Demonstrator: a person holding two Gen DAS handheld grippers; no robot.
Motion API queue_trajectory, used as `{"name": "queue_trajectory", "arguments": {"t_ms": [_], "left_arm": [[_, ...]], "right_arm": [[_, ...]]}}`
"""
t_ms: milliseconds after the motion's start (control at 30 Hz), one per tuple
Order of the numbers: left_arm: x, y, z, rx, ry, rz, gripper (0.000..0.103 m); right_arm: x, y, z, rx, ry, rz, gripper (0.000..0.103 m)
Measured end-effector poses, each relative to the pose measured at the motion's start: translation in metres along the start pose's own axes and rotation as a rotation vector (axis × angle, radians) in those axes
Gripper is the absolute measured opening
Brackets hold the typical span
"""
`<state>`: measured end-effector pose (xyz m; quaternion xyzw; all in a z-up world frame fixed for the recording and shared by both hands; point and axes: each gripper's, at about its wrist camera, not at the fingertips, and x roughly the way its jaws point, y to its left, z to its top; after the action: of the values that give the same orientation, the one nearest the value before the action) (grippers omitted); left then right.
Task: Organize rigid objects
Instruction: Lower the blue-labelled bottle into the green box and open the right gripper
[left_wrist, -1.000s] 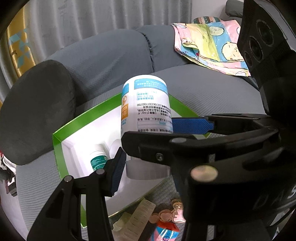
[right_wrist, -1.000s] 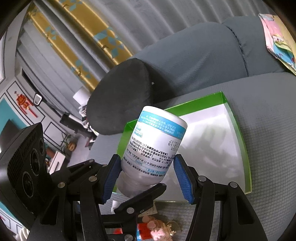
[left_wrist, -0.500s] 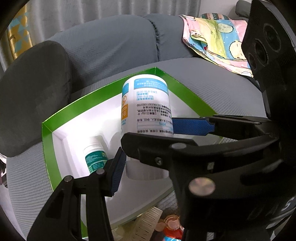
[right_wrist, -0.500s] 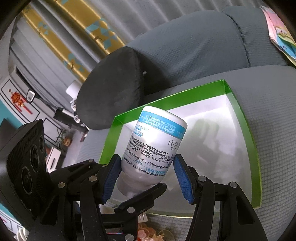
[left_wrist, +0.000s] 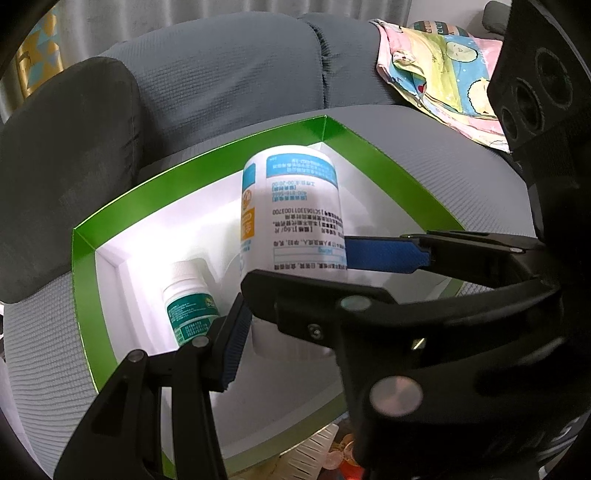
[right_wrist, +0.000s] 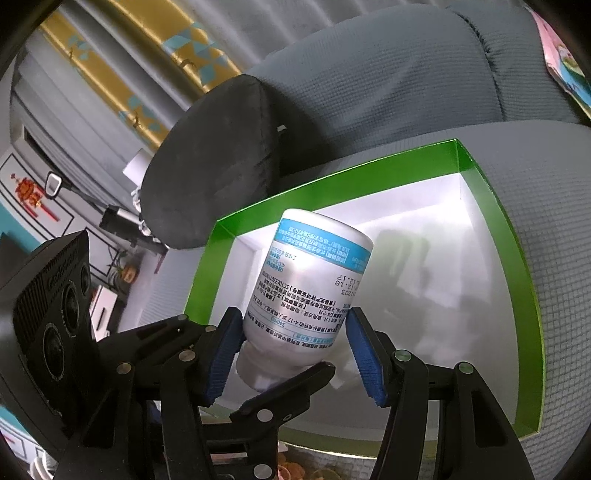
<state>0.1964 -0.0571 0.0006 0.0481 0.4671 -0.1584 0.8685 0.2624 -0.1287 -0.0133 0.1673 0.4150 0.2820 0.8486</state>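
Both tools: the right gripper (right_wrist: 295, 350) has its blue pads pressed on the body of the big white bottle (right_wrist: 310, 291), jaws roughly half open around it; the left gripper (left_wrist: 291, 317) is closed narrow on the bottle's cap end, as far as I can tell.
Where the bottle is: held upside down and tilted, in the air over the green-edged box (right_wrist: 513, 258), toward its left side.
Doing it well: I'd lower it into the bare white floor near the middle, base settled before either grip lets go.
In the way: a smaller green-labelled bottle (left_wrist: 190, 302) stands by the box's left wall, near the big one.
Around: the box sits on a grey sofa seat (left_wrist: 461, 177); dark cushion (left_wrist: 62, 177) behind its left edge, patterned cloth (left_wrist: 439, 77) at the sofa's right end, small clutter (left_wrist: 325, 443) below the near edge.
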Motion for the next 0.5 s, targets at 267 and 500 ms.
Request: {"name": "queue_trajectory", "arguments": {"t_ms": [267, 500], "left_arm": [[0.004, 0.001, 0.001, -0.005, 0.015, -0.004, 0.046], [0.006, -0.002, 0.002, -0.002, 0.021, -0.002, 0.046]], "right_arm": [[0.008, 0.001, 0.002, 0.001, 0.012, -0.01, 0.061], [0.014, 0.0, 0.001, -0.006, 0.024, -0.016, 0.061]]}}
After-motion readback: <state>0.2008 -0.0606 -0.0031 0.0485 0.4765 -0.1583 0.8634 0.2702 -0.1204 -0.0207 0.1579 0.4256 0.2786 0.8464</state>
